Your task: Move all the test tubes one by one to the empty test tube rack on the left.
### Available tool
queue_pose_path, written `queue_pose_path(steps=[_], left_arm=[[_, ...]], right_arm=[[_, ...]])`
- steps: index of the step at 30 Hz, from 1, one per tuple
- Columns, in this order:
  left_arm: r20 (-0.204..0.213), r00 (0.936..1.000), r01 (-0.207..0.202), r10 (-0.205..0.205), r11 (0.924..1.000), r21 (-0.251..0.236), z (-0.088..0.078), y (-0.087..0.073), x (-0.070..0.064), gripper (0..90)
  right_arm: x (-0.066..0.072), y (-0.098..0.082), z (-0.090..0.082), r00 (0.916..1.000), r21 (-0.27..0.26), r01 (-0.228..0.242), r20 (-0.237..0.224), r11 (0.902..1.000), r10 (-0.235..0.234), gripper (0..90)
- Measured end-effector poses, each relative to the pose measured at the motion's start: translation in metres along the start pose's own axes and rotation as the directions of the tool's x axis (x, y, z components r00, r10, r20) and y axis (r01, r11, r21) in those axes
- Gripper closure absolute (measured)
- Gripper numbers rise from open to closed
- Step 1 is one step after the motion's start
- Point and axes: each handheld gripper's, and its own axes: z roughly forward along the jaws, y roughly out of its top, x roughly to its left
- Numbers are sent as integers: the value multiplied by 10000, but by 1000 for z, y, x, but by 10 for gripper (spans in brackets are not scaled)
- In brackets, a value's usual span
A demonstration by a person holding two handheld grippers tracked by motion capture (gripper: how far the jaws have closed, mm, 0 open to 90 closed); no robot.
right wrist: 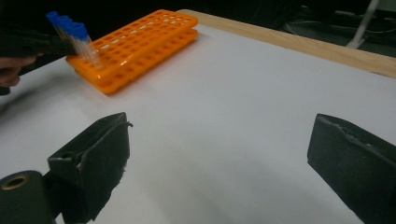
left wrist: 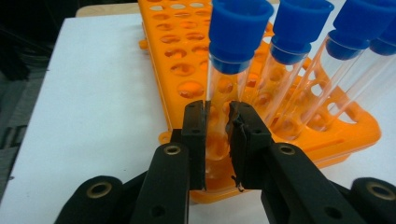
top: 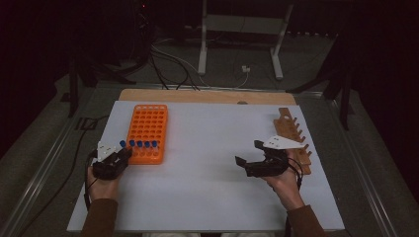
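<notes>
An orange tube rack lies on the left of the white table top, with several clear blue-capped tubes standing in its near row. My left gripper is at the rack's near left corner, shut on the leftmost tube. In the left gripper view the pads press the clear glass below the blue cap. Whether that tube's bottom sits in a hole is hidden. My right gripper hovers open over bare table at the right, nothing between its jaws, and it points toward the rack.
A brown wooden peg rack lies just behind my right hand near the table's right edge. The white sheet lies on a wooden board. Cables and metal stand legs are on the floor beyond.
</notes>
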Motion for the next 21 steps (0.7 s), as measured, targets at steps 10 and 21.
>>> queue_pose_path(steps=[10, 21], left_arm=[[468, 9987, 201, -185, 9992, -353, -13, 0, 5, 521], [749, 9972, 131, -36, 9919, -1261, -45, 2, 3, 198]], right_arm=[[-10, -19, -15, 9987, -402, -231, 451, 9989, 249, 59], [-24, -43, -38, 9932, -975, -323, 1078, 9947, 429, 46]])
